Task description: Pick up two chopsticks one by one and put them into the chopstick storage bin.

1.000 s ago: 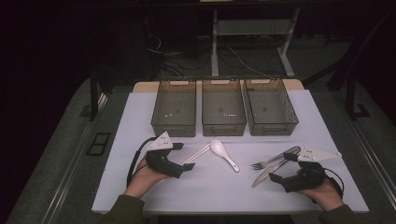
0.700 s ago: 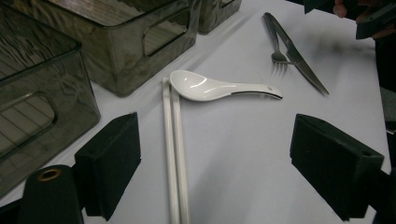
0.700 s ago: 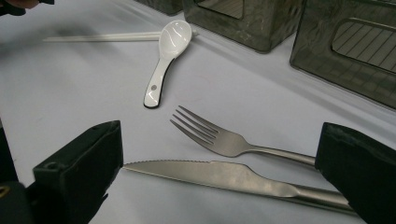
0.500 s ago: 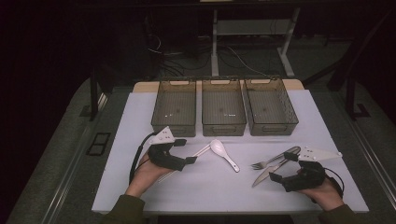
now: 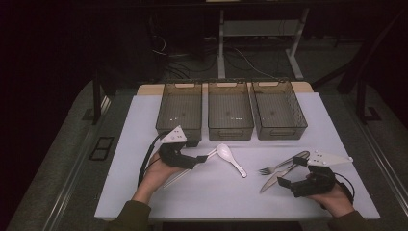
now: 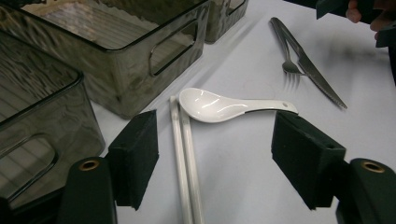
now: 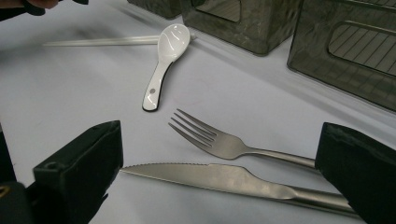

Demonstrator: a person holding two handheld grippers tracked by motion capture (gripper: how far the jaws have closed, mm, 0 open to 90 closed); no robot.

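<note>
High view: a white table [image 5: 144,125] carries three dark see-through bins in a row at its far side, the left bin [image 5: 179,109], the middle bin [image 5: 230,109] and the right bin [image 5: 278,108]. Just near of the middle bin lies a white spoon [image 5: 231,159], bowl toward the far side. A pair of white chopsticks [image 5: 185,171] lies slanting to the spoon's left, their far ends next to the spoon's bowl. On the right half lie a metal fork [image 5: 281,163] and a metal knife [image 5: 275,177], side by side, close together.

The left gripper [image 5: 201,159] is held over the chopsticks, just near of the left bin. In the left gripper view its jaws stand wide apart, released, with the chopsticks [image 6: 185,158] running between them and the spoon [image 6: 224,106] just beyond.

The right gripper [image 5: 291,172] sits at the near right, over the handles of the fork and knife. In the right gripper view its jaws are spread wide, grasping nothing, with the fork [image 7: 233,142] and knife [image 7: 224,179] lying between them on the table.
</note>
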